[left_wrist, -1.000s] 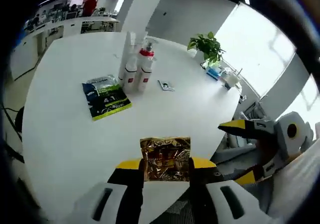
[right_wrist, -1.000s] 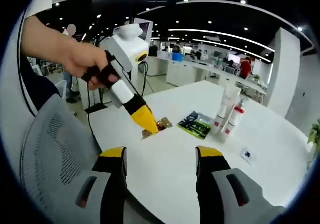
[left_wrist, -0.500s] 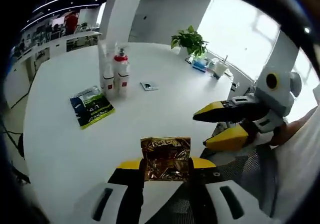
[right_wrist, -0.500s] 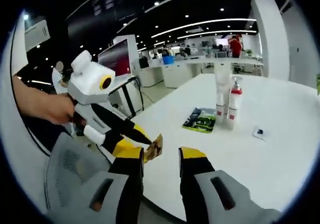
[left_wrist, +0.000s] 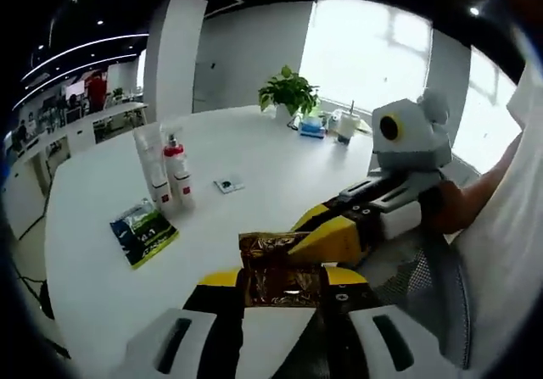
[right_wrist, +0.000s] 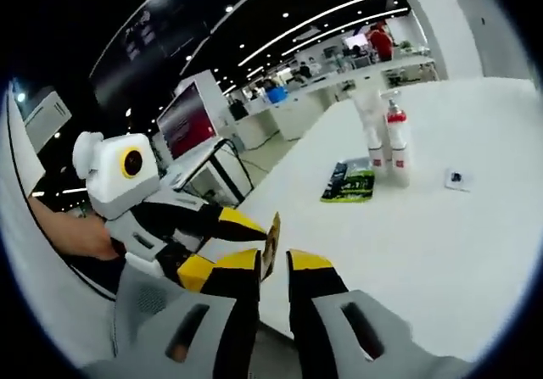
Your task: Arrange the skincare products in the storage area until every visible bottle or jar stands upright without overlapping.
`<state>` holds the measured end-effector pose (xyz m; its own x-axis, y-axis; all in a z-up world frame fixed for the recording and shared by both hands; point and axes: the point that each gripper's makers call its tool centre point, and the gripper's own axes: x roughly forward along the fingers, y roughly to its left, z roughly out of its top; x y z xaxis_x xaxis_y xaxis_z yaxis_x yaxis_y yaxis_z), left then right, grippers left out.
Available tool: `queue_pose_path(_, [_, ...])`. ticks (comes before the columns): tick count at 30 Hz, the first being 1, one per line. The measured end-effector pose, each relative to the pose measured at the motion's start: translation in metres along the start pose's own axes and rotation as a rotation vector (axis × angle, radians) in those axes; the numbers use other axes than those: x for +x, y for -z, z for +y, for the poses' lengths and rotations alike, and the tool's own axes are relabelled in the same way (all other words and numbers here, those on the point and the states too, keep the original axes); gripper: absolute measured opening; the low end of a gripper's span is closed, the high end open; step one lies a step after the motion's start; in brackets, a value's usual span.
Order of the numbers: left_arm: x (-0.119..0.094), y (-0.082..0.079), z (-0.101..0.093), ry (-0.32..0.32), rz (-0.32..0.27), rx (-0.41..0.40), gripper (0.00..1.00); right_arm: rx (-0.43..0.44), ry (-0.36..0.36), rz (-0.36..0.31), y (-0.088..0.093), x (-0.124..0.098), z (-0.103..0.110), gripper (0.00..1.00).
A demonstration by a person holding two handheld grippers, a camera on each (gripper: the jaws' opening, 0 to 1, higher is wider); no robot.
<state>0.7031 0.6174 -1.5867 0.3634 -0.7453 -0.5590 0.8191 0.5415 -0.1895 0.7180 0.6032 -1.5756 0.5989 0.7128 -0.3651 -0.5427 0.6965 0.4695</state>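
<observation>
A crinkled gold sachet (left_wrist: 281, 270) sits between my left gripper's (left_wrist: 282, 281) yellow tips, which are shut on its lower part. My right gripper (left_wrist: 299, 231) reaches in from the right, and its jaws pinch the sachet's upper edge. In the right gripper view the gold sachet (right_wrist: 272, 240) stands edge-on in the narrow gap of my right gripper (right_wrist: 273, 262), with the left gripper (right_wrist: 244, 243) coming in from the left. A white tube (left_wrist: 151, 165) and a red-capped white bottle (left_wrist: 177, 174) stand upright side by side on the white table (left_wrist: 254, 154). A green sachet (left_wrist: 142, 231) lies flat beside them.
A small card (left_wrist: 227, 184) lies on the table past the bottles. A potted plant (left_wrist: 289, 92) and small items stand at the far edge. A person's hand (right_wrist: 75, 233) holds the left gripper. A grey mesh chair (left_wrist: 428, 286) is below the right gripper.
The right gripper has moved in to the gold sachet and its jaws have narrowed from wide apart onto it. Both cameras swung; the bottles and the green sachet stayed put.
</observation>
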Motion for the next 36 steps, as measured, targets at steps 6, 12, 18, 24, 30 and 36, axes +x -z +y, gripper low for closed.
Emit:
queue_pose_path(6, [0.001, 0.000, 0.000, -0.006, 0.000, 0.038, 0.35, 0.033, -0.007, 0.008, 0.001, -0.001, 0.003, 0.01])
queue_pose_path(12, [0.002, 0.002, -0.002, 0.009, -0.004, 0.074, 0.38, 0.050, -0.015, 0.007, 0.001, -0.003, 0.005, 0.00])
queue_pose_path(18, [-0.006, 0.009, 0.001, 0.085, -0.020, 0.057, 0.37, 0.056, -0.026, 0.009, 0.001, -0.003, 0.006, 0.00])
queue_pose_path(24, [-0.020, 0.002, 0.017, 0.167, -0.124, -0.268, 0.39, 0.086, -0.075, -0.004, -0.003, -0.007, 0.014, 0.00])
queue_pose_path(30, [-0.027, -0.004, 0.007, 0.326, -0.204, -0.519, 0.31, 0.094, -0.163, -0.004, -0.004, -0.011, 0.032, 0.00])
queue_pose_path(36, [-0.028, 0.000, -0.005, 0.414, -0.221, -0.610, 0.21, 0.119, -0.250, 0.002, -0.004, -0.016, 0.046, 0.00])
